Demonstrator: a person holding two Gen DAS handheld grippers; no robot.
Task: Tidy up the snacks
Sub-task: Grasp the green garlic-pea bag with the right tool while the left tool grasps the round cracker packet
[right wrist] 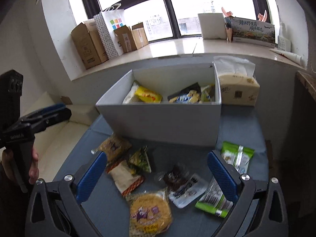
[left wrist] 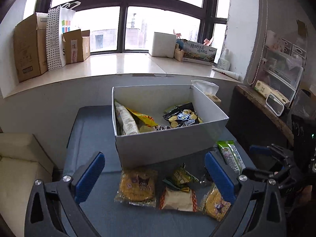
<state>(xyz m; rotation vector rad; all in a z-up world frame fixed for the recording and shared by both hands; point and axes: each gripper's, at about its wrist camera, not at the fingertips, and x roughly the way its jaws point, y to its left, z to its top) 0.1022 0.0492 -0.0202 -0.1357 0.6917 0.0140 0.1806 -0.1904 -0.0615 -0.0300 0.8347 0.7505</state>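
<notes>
Daylight from a large dark-framed window falls on a pale sill lined with cardboard cartons; below it a blue-grey padded table (left wrist: 92, 130) carries a white rectangular cardboard box (left wrist: 167, 148). Step in hand, as judged: the choice of the next loose packet for transfer into the box — neither tool holds anything.

Left tool (left wrist: 156, 174): blue-padded fingers spread wide, hovering over a clear-wrapped round yellow biscuit packet (left wrist: 137, 187), a beige-and-orange pouch (left wrist: 177, 198) and a small crumpled green-yellow wrapper (left wrist: 182, 175), all on the table just in front of the box.

Right tool (right wrist: 158, 174): likewise agape, above a dark-filled clear packet with white label (right wrist: 181, 185), with a second round yellow biscuit packet (right wrist: 150, 211) nearer the camera and a green-and-white sachet (right wrist: 236, 156) just beside its right finger.

Box contents: a long white tubular pack (left wrist: 126, 120), a yellow bag (left wrist: 142, 116) and a black crisp bag (left wrist: 182, 115), the right rear corner unfilled. A beige soft tissue pack (right wrist: 238, 88) stands against the box's far right side.

Next move, as judged — lower one tool squarely over a single packet, since the wrappers lie close and partly overlapped.
</notes>
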